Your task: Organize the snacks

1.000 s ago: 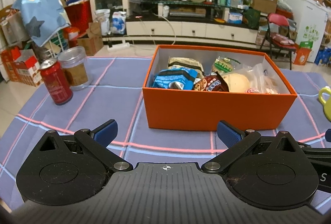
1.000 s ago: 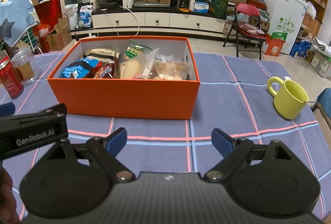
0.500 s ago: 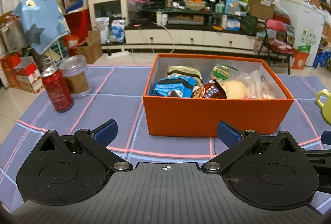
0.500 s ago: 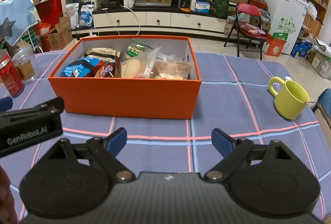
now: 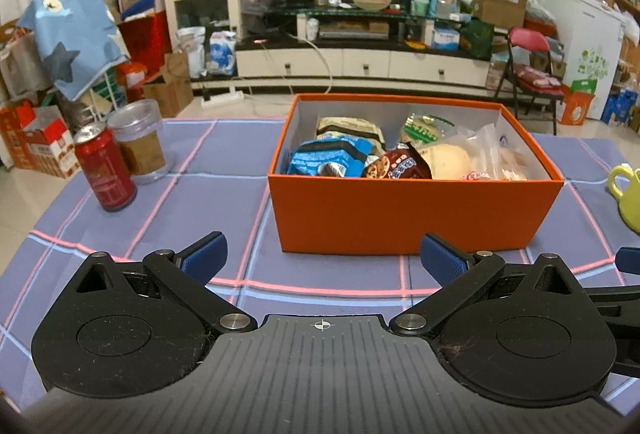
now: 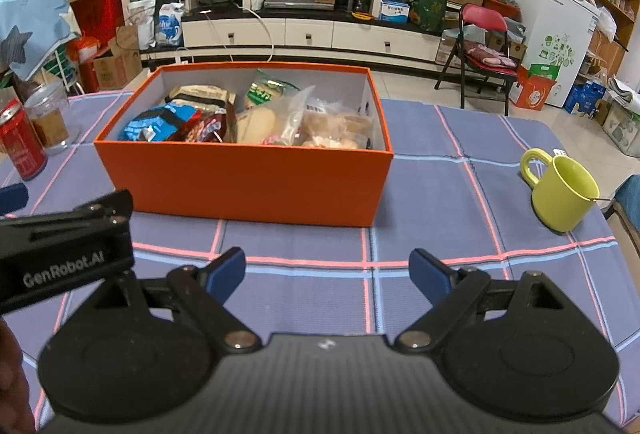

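An orange box (image 5: 412,211) stands on the checked tablecloth, full of packed snacks: a blue packet (image 5: 328,161), a brown cookie packet (image 5: 396,165), a round bun in clear wrap (image 5: 448,161) and a green packet (image 5: 420,127). The box (image 6: 248,185) also shows in the right wrist view. My left gripper (image 5: 322,258) is open and empty, a short way in front of the box. My right gripper (image 6: 328,274) is open and empty, also in front of the box. The left gripper's body (image 6: 64,254) shows at the left of the right wrist view.
A red can (image 5: 105,169) and a clear jar (image 5: 138,141) stand left of the box. A yellow-green mug (image 6: 562,191) stands to its right. The tablecloth (image 6: 440,193) runs to the table's far edge. A TV stand and clutter lie beyond.
Both grippers have drawn back and risen slightly, so the box looks a little farther off. Both stay open and empty.
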Demonstrator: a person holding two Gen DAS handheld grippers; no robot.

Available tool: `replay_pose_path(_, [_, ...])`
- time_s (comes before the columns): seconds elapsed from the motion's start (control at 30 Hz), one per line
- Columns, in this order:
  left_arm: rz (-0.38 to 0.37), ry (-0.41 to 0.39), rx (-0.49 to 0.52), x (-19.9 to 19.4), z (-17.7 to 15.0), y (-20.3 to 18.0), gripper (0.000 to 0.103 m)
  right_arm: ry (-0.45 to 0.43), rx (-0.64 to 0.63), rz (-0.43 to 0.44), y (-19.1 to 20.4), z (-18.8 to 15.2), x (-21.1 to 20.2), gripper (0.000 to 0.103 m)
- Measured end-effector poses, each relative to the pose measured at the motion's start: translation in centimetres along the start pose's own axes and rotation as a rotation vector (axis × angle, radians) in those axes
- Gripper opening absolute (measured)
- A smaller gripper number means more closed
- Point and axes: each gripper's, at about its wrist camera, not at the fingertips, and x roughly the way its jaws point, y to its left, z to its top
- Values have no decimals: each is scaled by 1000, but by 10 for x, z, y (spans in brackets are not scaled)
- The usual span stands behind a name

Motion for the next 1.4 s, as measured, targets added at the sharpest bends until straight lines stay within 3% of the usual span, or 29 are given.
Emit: replay_pose_path(1.4, [5, 13, 15, 3, -2, 1, 89, 7, -8, -1, 3, -2, 2, 90])
